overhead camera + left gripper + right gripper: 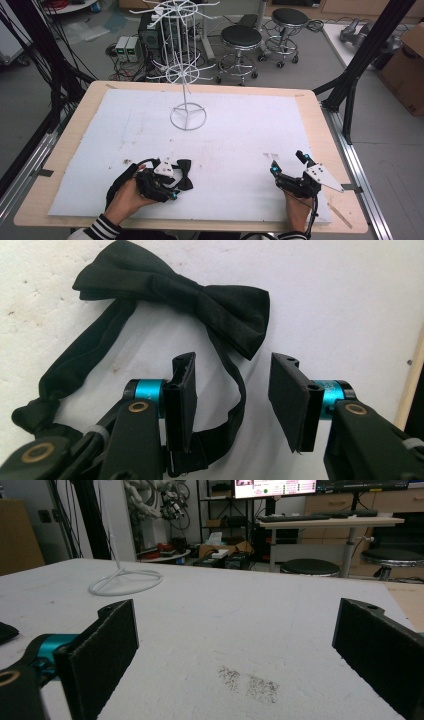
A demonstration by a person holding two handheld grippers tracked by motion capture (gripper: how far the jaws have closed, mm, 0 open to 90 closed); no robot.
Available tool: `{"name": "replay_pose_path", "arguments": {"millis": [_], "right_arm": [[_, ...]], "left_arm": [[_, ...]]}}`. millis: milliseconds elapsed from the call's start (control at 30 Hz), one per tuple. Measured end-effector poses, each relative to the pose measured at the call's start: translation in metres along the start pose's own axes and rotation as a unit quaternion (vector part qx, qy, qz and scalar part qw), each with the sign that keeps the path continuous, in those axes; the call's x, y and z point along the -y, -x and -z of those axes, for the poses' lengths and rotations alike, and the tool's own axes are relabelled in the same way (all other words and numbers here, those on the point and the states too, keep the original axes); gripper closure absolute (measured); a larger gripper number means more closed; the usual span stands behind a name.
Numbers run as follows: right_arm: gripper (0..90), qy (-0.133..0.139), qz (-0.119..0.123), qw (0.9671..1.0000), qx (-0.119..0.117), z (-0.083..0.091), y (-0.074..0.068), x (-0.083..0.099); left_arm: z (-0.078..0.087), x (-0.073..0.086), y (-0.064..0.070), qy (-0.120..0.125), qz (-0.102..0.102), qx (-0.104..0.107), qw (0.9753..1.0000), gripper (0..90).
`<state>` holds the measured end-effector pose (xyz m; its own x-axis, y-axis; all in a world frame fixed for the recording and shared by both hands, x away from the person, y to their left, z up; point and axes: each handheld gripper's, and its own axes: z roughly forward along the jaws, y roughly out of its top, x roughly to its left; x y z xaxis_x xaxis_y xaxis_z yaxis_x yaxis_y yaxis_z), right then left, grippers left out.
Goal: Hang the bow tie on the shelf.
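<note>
While the white wire display stand (187, 75) rises at the far middle of the white foam mat (250, 125), a black bow tie (170, 295) lies flat on the mat well nearer the person than the stand and to its left. In the left gripper view the bow's long axis runs from upper left to lower right, and its strap (75, 365) loops down beneath the jaws. The left gripper (231, 395) hovers just over the strap, jaws parted a moderate way, gripping nothing. The right gripper (289, 165) sits nearer than the stand and to its right, jaws spread wide and empty, pointing toward the stand's ring base (126, 582)
</note>
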<state>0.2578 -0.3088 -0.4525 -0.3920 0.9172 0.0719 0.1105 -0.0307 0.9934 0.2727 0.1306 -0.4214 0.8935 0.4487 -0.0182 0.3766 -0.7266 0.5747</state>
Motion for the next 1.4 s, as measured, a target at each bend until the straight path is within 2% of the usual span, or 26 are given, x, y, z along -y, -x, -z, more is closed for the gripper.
{"name": "replay_pose_path", "arguments": {"millis": [200, 500, 633, 733, 900, 1200, 1400], "right_arm": [[3.5, 0.001, 0.002, 1.0000, -0.001, 0.0000, -0.0001, 0.0000], [3.5, 0.001, 0.000, 1.0000, -0.001, 0.0003, -0.0002, 0.0001], [3.5, 0.001, 0.001, 1.0000, -0.001, 0.0003, -0.0002, 0.0001], [3.5, 0.002, 0.002, 1.0000, -0.001, 0.0003, 0.0000, 0.0001], [3.5, 0.001, 0.001, 1.0000, -0.001, 0.0003, -0.0002, 0.0001], [3.5, 0.001, 0.001, 1.0000, -0.001, 0.0004, -0.0002, 0.0001], [3.5, 0.001, 0.001, 1.0000, -0.001, 0.0004, -0.0002, 0.0002]], "left_arm": [[-0.0007, -0.0030, 0.0025, -0.006, -0.002, -0.011, 0.9999, 54.7], [-0.0015, -0.0041, 0.0027, -0.020, -0.002, -0.018, 0.9996, 67.4], [-0.0020, -0.0045, 0.0033, -0.022, -0.001, -0.013, 0.9997, 70.9], [-0.0015, -0.0051, 0.0031, -0.025, -0.001, -0.010, 0.9996, 79.6], [-0.0011, -0.0049, 0.0029, -0.024, 0.008, -0.010, 0.9996, 86.4], [0.0002, -0.0041, 0.0028, -0.020, 0.014, -0.016, 0.9996, 88.5], [0.0030, -0.0034, 0.0012, -0.008, 0.022, -0.023, 0.9995, 88.7]]}}
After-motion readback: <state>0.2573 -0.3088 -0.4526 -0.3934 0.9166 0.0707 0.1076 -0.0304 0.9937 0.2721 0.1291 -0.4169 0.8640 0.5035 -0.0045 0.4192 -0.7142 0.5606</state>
